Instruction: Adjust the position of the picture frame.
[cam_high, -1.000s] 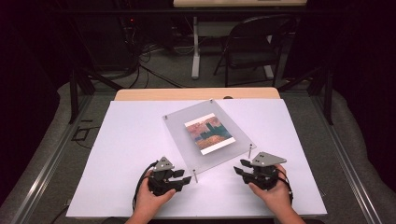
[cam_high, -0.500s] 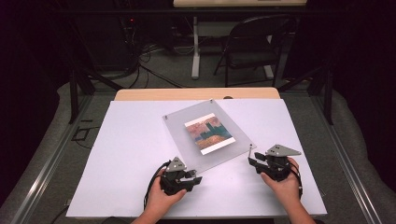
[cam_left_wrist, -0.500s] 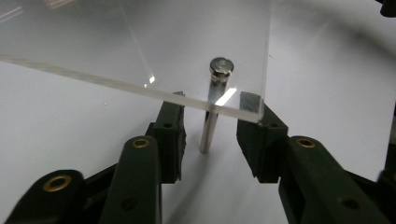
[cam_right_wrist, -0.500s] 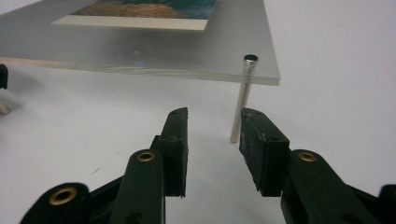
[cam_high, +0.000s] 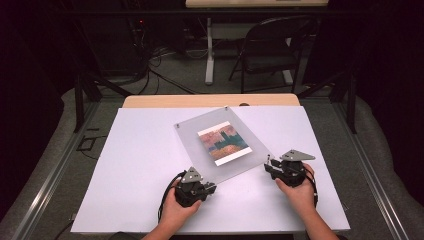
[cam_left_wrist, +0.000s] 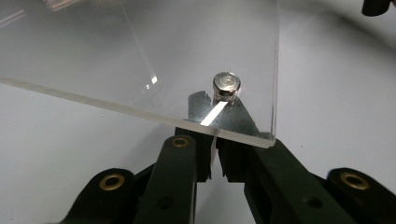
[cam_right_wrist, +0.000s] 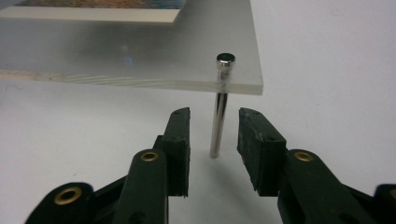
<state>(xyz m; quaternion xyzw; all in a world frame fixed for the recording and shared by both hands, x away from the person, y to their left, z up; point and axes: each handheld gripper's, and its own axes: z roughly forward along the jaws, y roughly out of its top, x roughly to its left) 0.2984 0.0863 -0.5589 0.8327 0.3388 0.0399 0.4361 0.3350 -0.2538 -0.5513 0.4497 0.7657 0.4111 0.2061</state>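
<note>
Acrylic picture frame (cam_high: 222, 145): a clear panel with a printed picture (cam_high: 223, 143) sandwiched in it, seen lying skewed near the middle of the white surface (cam_high: 140, 165), raised on metal standoff posts at its corners.

Left tool (cam_high: 211, 187): placed at the near-left corner of the panel. In the left gripper view the jaws are nearly together, with only a thin slit between them, and they sit under the panel edge just below a round metal cap (cam_left_wrist: 226, 86). Whether the post beneath that cap is actually pinched cannot be told; the panel edge hides it.

Right tool (cam_right_wrist: 214, 135): jaws moderately apart, one on each side of a slim metal standoff post (cam_right_wrist: 217, 123) at the near-right corner, not touching it. The post foot rests on the surface.

Handling, judged:
- Panel is taken to be stiff, moderately light, with smooth faces that would slip and scratch or mark easily.
- Corners are likely chip-prone if dropped or levered.
- Posts are thin, polished and round, so a pinch could roll or slide unless the jaws are centred and squared to the post.
- Best hold is judged to be the posts or the bare panel margin at the corners, well clear of the printed picture; both corners should be lifted level.
</note>
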